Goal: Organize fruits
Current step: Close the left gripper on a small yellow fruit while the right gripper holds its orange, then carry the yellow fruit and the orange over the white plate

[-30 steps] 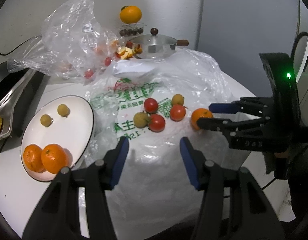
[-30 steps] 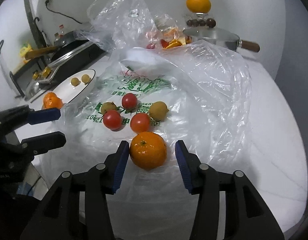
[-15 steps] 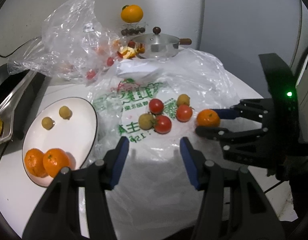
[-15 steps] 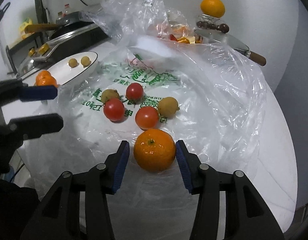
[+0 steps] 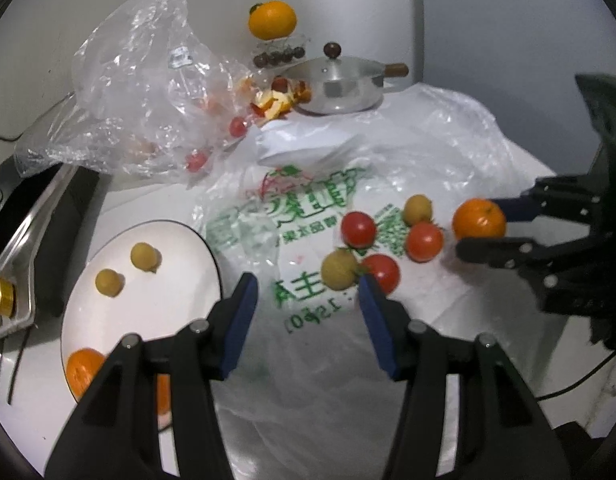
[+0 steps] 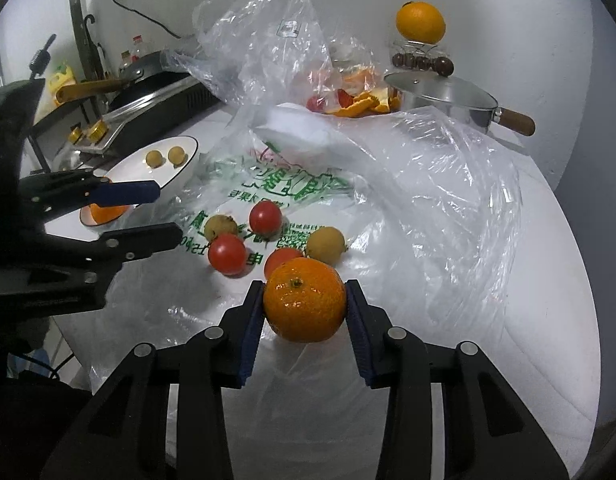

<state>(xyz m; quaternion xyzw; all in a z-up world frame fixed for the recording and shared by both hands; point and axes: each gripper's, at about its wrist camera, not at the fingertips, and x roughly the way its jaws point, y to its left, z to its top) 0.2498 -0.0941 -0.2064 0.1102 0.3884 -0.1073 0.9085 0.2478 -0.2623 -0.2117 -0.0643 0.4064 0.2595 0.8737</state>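
Orange (image 6: pixel 304 300) between right claw (image 6: pixel 305 312) pads

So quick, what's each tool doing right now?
Left tool: open, holding nothing.
Right tool: closed on the orange mandarin.

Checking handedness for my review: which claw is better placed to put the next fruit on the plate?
Right. The right claw is shut on an orange; the left claw is open and empty, though nearer the plate.
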